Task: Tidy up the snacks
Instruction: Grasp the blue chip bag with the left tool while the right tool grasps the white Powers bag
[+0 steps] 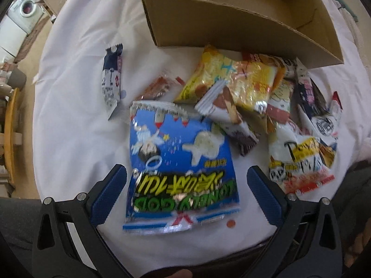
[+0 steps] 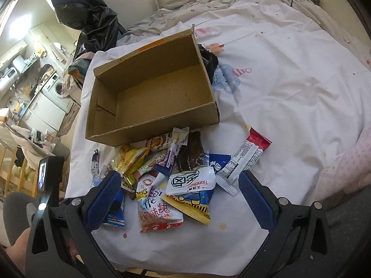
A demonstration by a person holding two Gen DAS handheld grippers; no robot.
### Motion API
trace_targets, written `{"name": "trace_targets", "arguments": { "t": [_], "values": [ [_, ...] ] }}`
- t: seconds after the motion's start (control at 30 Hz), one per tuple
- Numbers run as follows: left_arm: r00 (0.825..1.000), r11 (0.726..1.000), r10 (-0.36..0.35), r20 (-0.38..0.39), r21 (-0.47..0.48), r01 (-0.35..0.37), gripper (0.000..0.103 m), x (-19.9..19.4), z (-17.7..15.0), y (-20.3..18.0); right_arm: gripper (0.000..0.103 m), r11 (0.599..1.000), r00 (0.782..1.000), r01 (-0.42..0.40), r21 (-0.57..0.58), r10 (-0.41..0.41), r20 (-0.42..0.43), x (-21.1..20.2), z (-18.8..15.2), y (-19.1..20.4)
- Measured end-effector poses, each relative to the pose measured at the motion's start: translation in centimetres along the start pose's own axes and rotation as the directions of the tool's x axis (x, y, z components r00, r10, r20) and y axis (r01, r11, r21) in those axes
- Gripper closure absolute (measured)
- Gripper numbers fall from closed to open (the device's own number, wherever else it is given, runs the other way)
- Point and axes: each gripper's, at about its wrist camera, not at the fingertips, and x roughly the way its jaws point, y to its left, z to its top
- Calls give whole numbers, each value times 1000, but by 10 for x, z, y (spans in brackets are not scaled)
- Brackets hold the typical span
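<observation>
Both of my grippers hang spread wide and empty over the bed [image 2: 289,88], so I judge the step is a first pick: I should lower my left gripper [image 1: 185,190] squarely over the blue snack bag [image 1: 180,169] lying flat between its fingers, close on the puffy middle rather than the slick sealed edge, then carry it to the empty cardboard box [image 2: 153,97] at the far side. The bag is glossy blue with green lettering, nearest me, left of the snack pile [image 2: 176,176] beneath my right gripper [image 2: 180,197].
</observation>
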Motion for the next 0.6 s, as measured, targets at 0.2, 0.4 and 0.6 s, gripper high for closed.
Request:
{"name": "trace_targets", "arguments": {
  "t": [0.2,0.4,0.6],
  "values": [
    [999,998,47,3,43,-47,6,7,-3,-14,0,1000,1000,5,3,-5,-12,3,1,-2],
    [1000,1000,20,-5,17,-20,34,5,-14,-3,0,1000,1000,14,-8,-14,1,2,2,1],
    [999,998,-52,15,-21,52,41,-22,-29,8,0,1000,1000,-5,22,5,10,-1,3,-6]
  ]
}}
